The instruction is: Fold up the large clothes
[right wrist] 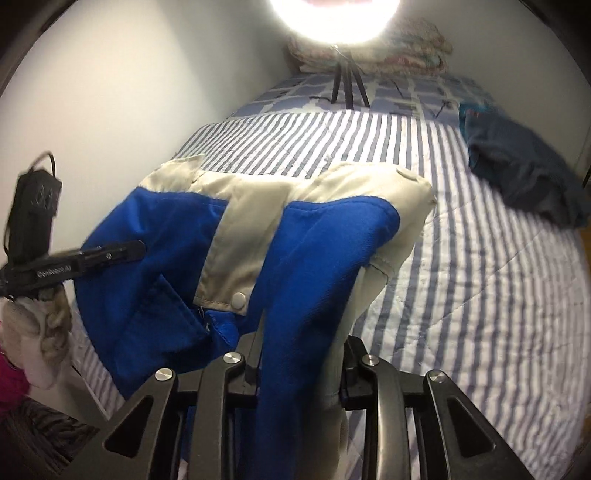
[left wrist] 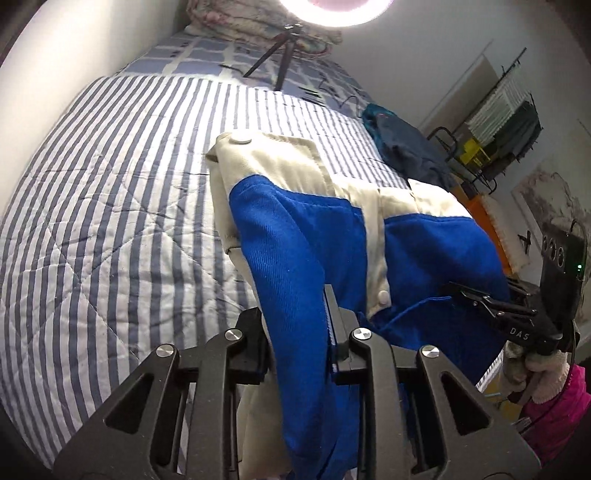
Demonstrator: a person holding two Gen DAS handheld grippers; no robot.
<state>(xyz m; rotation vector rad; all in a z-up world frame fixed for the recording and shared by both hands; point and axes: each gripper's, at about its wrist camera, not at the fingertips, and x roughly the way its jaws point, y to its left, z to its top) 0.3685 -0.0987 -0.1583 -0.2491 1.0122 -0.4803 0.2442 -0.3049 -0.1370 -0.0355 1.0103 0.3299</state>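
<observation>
A blue and cream jacket (left wrist: 295, 229) with white snap buttons hangs lifted over the striped bed, held between both grippers. My left gripper (left wrist: 295, 317) is shut on a bunch of its blue fabric. My right gripper (right wrist: 299, 343) is shut on another bunch of the same jacket (right wrist: 258, 229), blue and cream. In the left wrist view the right gripper (left wrist: 480, 301) shows at the right, against the jacket's edge. In the right wrist view the left gripper (right wrist: 122, 251) shows at the left, against the blue fabric.
The bed has a blue and white striped quilt (left wrist: 110, 206) (right wrist: 480, 258). A dark blue garment (left wrist: 402, 147) (right wrist: 517, 173) lies near its right edge. A tripod (left wrist: 277, 55) (right wrist: 347, 81) with a bright ring light stands by folded bedding (left wrist: 258, 22). A white wall runs along the left; a clothes rack (left wrist: 506, 114) stands at right.
</observation>
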